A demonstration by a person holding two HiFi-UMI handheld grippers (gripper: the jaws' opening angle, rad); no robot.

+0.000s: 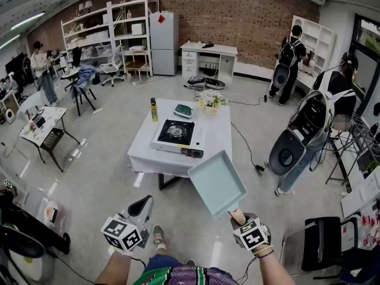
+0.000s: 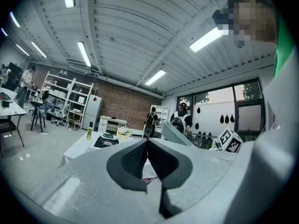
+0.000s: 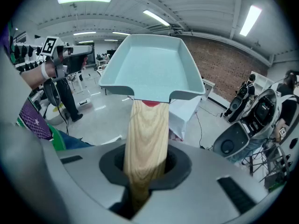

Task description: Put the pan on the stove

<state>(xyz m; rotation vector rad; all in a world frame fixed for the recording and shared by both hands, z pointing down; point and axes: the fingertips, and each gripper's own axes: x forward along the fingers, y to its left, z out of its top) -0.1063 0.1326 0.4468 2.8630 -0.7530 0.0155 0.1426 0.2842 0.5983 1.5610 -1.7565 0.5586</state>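
white table w/ stove, brick wall

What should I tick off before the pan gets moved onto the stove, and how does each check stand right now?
1. Grip: right gripper shut on the wooden handle of the pan: ok.
2. Pan empty: ok.
3. Pan over the stove: not ok, it hangs short of it, by the near right corner of the table.
4. Burner bare: ok.
5. Bottle and flowers stand behind the stove, off the path: ok.
6. Left gripper shut, empty, apart from the pan: ok.
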